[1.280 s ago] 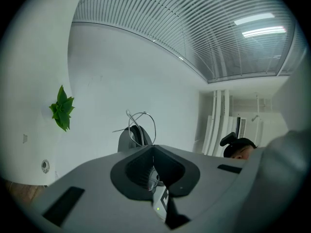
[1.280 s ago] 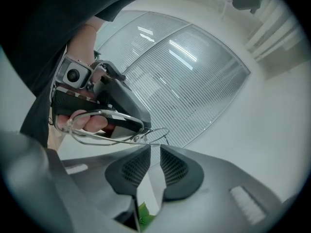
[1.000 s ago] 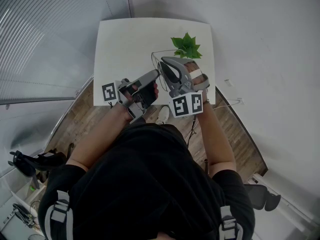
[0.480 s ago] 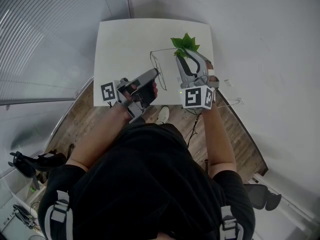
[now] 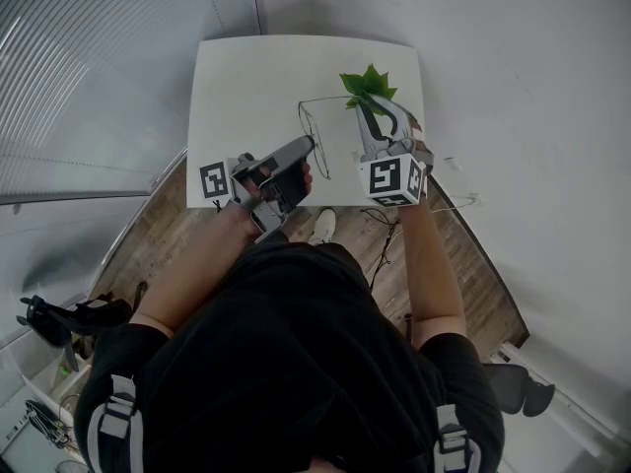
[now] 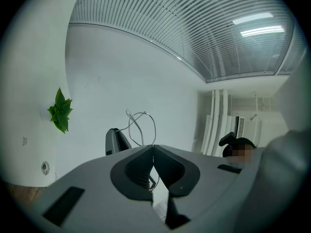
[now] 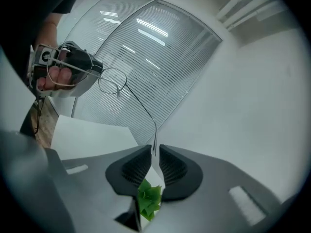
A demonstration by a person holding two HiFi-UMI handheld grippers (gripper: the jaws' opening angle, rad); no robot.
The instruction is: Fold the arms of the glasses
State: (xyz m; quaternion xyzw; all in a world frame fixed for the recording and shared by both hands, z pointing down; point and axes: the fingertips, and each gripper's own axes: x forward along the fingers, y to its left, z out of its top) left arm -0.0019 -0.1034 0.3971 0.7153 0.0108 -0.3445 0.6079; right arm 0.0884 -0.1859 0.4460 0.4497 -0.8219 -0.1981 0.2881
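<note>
Thin wire-framed glasses (image 5: 325, 99) hang in the air over the white table (image 5: 246, 77). My left gripper (image 5: 310, 146) is shut on the frame near a lens, and the wire rim (image 6: 154, 127) rises out from between its closed jaws. The right gripper (image 5: 363, 104) sits at the far end of one long arm (image 7: 141, 108). Its jaws have just been closing. That arm's tip lies in the narrow gap between them (image 7: 155, 149), and the pads do not press on it. The left gripper (image 7: 80, 64) shows with the lens in the right gripper view.
A small green plant (image 5: 369, 84) stands at the table's right edge, directly under the right gripper, and shows below its jaws (image 7: 148, 200). Wood floor and a cable (image 5: 449, 205) lie beside the table. Slatted blinds fill the left side.
The right gripper has moved right and away from the lens to the far end of the arm, rolling as it went. The left gripper and the glasses have stayed where they were.
</note>
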